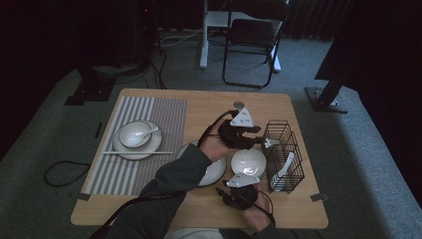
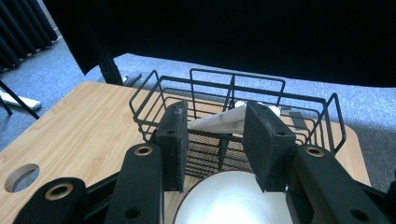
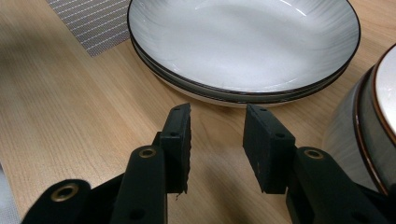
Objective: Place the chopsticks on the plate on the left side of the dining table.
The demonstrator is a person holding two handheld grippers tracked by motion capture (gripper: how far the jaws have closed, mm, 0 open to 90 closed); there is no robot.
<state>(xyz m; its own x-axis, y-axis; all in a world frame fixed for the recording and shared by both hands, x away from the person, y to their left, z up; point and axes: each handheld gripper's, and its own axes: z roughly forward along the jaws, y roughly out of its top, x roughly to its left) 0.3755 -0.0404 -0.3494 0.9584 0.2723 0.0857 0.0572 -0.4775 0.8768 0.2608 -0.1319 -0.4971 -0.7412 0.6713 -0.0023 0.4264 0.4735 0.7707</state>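
Observation:
My left gripper (image 1: 263,141) hangs open over the far rim of a white bowl with a dark edge (image 1: 248,162), its jaws pointing at a black wire basket (image 1: 278,123). In the left gripper view the jaws (image 2: 215,126) stand apart with nothing between them. Behind them the basket (image 2: 233,77) holds a white spoon (image 2: 210,123), and the bowl (image 2: 229,200) lies below. My right gripper (image 1: 223,190) is near the table's front edge, open and empty (image 3: 217,121). It faces a stack of white plates (image 3: 243,42), with the bowl (image 3: 373,126) at its right.
A striped placemat (image 1: 149,119) at the left carries a plate (image 1: 142,148) with a small bowl (image 1: 133,134), a spoon and chopsticks (image 1: 139,153). My left forearm crosses the plate stack (image 1: 216,172). White spoons (image 1: 286,164) stand in the basket. A folding chair (image 1: 251,40) stands beyond the table.

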